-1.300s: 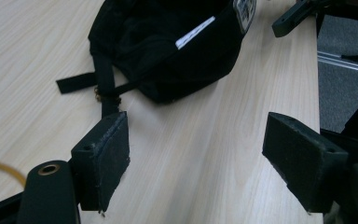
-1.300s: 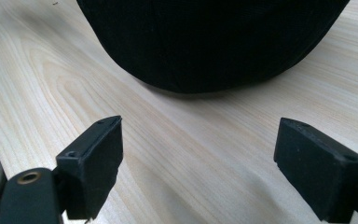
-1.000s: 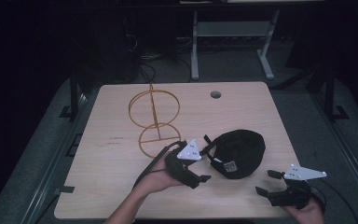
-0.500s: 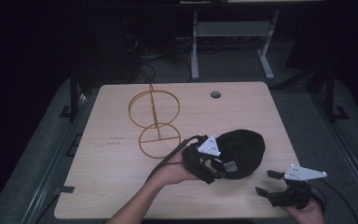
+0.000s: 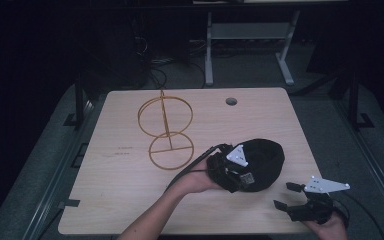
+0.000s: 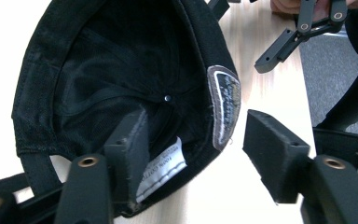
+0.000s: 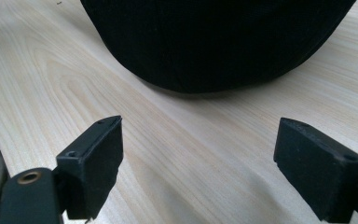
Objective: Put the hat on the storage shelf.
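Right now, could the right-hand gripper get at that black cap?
Probably yes. The right gripper sits open just short of the black cap, with bare table between its jaws and the cap; nothing blocks it.

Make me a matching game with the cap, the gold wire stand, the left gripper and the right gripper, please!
Things:
1. black cap
2. gold wire stand
3. left gripper
4. right gripper

Places or states:
A. jaws wide apart over bare wood, nothing between them
B. standing alone on the far left part of the table
C. lying upside down, its inside label showing
D. one jaw inside the cap, one outside its rim

Pairs: 1-C, 2-B, 3-D, 4-A
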The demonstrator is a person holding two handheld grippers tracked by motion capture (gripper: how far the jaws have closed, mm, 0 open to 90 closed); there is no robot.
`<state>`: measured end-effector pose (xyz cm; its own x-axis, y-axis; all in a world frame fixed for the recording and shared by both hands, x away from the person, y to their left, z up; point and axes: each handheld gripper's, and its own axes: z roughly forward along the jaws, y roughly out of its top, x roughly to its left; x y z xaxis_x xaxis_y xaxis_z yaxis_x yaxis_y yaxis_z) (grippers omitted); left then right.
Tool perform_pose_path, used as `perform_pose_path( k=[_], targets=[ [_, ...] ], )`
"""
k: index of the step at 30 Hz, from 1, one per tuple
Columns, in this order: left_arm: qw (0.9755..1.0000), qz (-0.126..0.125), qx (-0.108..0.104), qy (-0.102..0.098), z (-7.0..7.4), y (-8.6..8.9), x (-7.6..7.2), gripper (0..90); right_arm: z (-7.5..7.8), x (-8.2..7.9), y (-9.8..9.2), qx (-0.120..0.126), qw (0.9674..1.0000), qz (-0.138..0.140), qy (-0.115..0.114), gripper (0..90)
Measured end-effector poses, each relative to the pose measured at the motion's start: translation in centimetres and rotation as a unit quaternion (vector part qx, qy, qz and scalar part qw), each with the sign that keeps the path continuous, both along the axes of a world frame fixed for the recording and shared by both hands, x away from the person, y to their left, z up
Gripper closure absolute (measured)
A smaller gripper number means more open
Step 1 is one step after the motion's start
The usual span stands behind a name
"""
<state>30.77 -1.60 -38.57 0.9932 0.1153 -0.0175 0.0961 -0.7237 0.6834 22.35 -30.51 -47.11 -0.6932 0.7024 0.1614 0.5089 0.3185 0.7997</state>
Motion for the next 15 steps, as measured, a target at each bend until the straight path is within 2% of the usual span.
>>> perform_pose_path(
  k=[6,11,15],
  targets=[
    [0.9997,-0.02,0.013,0.009,-0.3,-0.6,0.4,53.7,-0.1,-0.1,0.0,-0.002,1.0,-0.002,0.001,15.4],
    [0.9993,-0.035,0.01,0.012,-0.2,-0.9,0.3,66.0,-0.1,0.0,-0.1,0.001,1.0,-0.003,-0.001,15.4],
    [0.9989,-0.046,0.01,0.009,0.3,-1.3,0.1,75.1,-0.1,0.0,-0.1,0.008,1.0,-0.005,-0.004,15.3]
  ],
)
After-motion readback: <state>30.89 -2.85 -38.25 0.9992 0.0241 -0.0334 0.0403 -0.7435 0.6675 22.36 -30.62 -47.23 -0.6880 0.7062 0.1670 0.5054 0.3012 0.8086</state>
